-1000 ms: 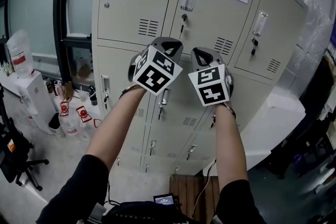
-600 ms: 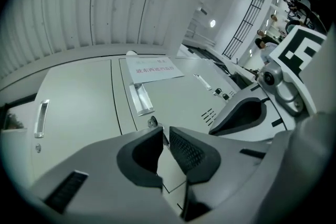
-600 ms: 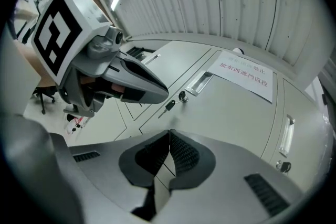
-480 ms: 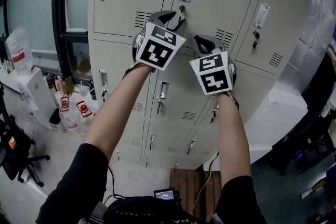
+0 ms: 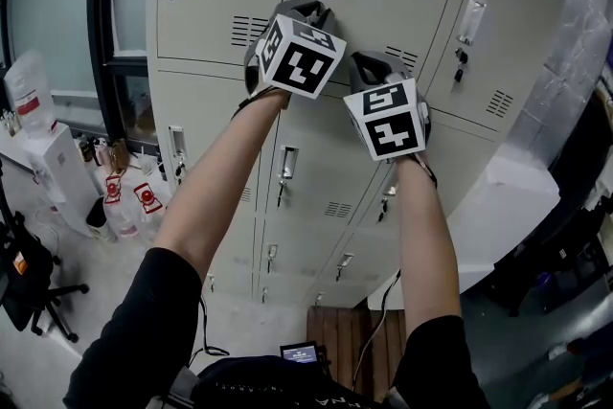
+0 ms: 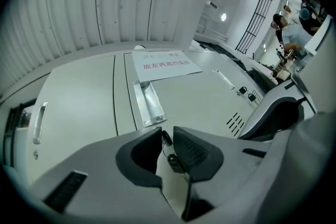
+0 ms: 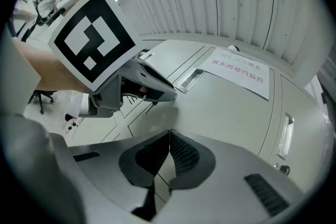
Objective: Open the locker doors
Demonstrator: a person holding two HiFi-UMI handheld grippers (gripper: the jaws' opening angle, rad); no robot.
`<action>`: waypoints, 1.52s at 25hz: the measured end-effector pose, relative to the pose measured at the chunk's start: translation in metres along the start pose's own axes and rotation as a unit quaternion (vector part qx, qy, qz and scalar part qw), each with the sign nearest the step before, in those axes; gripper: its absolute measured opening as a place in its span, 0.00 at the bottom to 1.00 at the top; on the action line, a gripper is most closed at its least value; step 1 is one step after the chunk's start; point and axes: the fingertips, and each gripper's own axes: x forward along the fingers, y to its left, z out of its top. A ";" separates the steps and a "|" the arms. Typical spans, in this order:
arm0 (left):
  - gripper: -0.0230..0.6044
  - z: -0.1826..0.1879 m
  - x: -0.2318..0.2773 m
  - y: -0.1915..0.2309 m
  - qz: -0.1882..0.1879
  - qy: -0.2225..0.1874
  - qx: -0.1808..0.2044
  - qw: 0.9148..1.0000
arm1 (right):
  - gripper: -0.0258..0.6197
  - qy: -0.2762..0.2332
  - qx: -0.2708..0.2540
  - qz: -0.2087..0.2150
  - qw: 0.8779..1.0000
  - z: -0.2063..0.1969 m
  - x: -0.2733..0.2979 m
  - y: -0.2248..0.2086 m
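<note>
Every one of the locker doors [image 5: 206,10] is shut. The left hand-held gripper [image 6: 167,129] has jaws narrowly apart, just closing around a door key [image 6: 167,139]. The right hand-held gripper [image 7: 169,131] is pinched together, empty.

The right gripper [image 7: 169,135] has its jaws pressed together on nothing, aimed at the pale locker doors [image 7: 226,113]. On the doors a paper notice [image 7: 239,72] with red print sits just right of a recessed handle [image 7: 190,78]. At the left, the left gripper [image 7: 167,93] points at the doors, its jaws having just been closing; whether anything lies between them cannot be made out here.
</note>
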 end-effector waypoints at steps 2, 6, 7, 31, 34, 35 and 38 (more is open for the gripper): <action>0.13 -0.001 0.001 0.002 0.007 -0.002 -0.003 1.000 | 0.09 -0.001 0.000 0.000 1.000 -0.002 0.002 -0.003; 0.12 -0.002 0.003 0.001 0.015 0.001 0.037 0.999 | 0.09 -0.002 0.002 0.000 1.000 -0.004 0.006 -0.007; 0.12 -0.002 0.003 0.001 0.015 0.004 0.054 0.998 | 0.09 -0.003 0.003 0.000 1.000 -0.003 0.007 -0.007; 0.12 -0.015 0.002 -0.011 -0.086 0.074 0.569 0.814 | 0.09 -0.001 -0.021 -0.006 1.000 0.017 0.014 -0.007; 0.12 -0.017 0.001 -0.012 -0.103 0.067 0.617 0.777 | 0.09 0.002 -0.026 -0.009 1.000 0.018 0.013 -0.007; 0.12 -0.017 0.001 -0.012 -0.108 0.064 0.634 0.763 | 0.09 0.003 -0.027 -0.010 1.000 0.018 0.013 -0.007; 0.12 -0.019 0.000 -0.012 -0.116 0.062 0.682 0.719 | 0.09 0.005 -0.031 -0.012 0.999 0.020 0.014 -0.006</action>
